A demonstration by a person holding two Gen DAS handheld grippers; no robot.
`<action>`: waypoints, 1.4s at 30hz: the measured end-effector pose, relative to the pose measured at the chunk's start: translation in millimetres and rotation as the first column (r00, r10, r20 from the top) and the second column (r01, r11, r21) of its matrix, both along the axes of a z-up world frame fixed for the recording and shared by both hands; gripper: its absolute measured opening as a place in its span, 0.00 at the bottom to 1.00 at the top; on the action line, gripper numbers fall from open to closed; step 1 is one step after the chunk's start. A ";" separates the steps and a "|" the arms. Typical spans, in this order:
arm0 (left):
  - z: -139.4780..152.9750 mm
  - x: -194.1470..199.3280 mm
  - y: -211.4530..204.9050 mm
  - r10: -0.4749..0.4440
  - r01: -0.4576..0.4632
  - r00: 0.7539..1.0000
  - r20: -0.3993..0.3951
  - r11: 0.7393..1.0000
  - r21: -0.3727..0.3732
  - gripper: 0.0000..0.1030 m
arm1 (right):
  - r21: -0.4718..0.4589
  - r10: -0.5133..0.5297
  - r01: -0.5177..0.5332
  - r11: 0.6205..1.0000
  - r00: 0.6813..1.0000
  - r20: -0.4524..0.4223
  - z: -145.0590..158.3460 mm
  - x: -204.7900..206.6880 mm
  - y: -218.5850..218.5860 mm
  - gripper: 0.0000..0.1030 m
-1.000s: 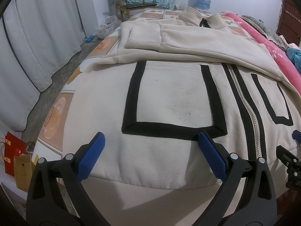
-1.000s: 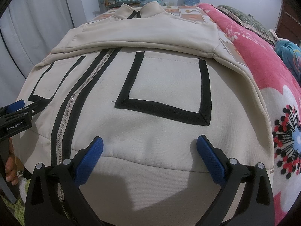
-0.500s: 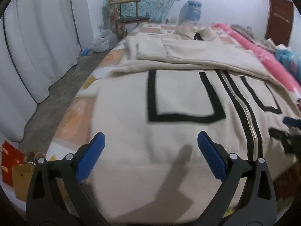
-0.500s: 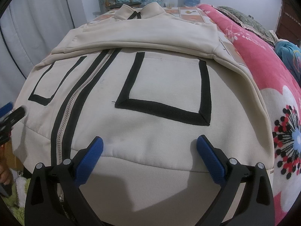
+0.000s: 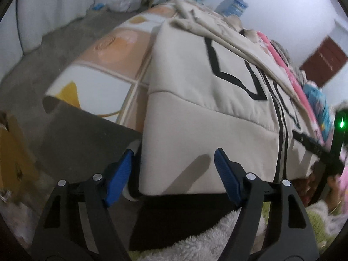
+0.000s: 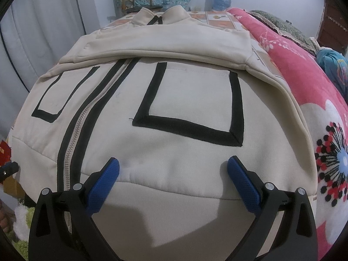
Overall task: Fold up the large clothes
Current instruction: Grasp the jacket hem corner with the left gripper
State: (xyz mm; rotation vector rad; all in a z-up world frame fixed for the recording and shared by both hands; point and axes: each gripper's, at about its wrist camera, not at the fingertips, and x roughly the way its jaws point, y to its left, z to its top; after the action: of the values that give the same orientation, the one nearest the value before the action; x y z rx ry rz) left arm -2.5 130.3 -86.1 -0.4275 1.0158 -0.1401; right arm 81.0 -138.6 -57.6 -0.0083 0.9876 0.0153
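A large cream zip jacket with black pocket outlines lies flat on the bed, sleeves folded across the chest, hem hanging toward me. It also shows in the left wrist view. My left gripper is open, tilted, low at the hem's left corner, its blue pads straddling the hem edge. My right gripper is open just above the hem band on the right half, empty. The right gripper also shows at the far right of the left wrist view.
The bed has an orange-patterned sheet and a pink floral blanket on the right. Grey floor and white curtains lie to the left. A brown bag stands by the bed's corner. A fluffy rug lies below.
My left gripper has swung left and down to the hem's left corner and tilted. The right gripper has held still over the hem.
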 end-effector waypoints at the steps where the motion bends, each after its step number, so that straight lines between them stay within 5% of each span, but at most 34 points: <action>1: -1.6 -0.5 1.8 0.002 -0.002 1.000 -0.001 1.000 -0.030 0.65 | 0.000 0.000 0.000 1.000 1.000 0.001 0.0 0.5 -0.4 0.94; 6: 7.3 -4.2 10.3 -0.045 0.055 0.998 0.053 0.973 -0.223 0.59 | 0.002 -0.001 0.001 1.000 1.000 0.002 -0.1 0.2 -0.5 0.94; 11: 29.5 -16.4 7.9 -0.067 0.100 0.987 0.146 0.967 -0.232 0.57 | -0.003 0.001 -0.001 1.000 1.000 0.004 -0.3 1.3 0.1 0.94; 17: 29.6 1.6 -15.0 -0.066 0.069 0.991 0.114 0.997 -0.026 0.31 | 0.000 0.003 -0.003 1.000 1.000 0.005 0.0 0.3 -0.5 0.94; 23: 27.9 5.9 -23.1 -0.053 0.045 0.996 0.072 0.993 0.110 0.12 | 0.000 0.006 -0.006 1.000 1.000 0.012 -0.1 -1.1 -0.5 0.94; 32: 28.4 9.0 -49.9 -0.093 0.072 0.995 0.046 0.938 0.339 0.11 | -0.003 0.015 -0.015 1.000 1.000 0.021 -0.9 -2.3 -0.5 0.94; 42: 28.8 3.0 -62.0 -0.123 0.091 0.991 0.046 0.895 0.437 0.11 | 0.058 0.021 -0.018 0.998 0.999 -0.042 6.5 -8.7 -9.5 0.94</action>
State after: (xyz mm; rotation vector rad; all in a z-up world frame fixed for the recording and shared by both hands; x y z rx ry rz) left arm 0.4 68.4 -57.3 0.0423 0.9660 -0.0235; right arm 72.3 -148.1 -51.1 0.0357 1.0293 0.0621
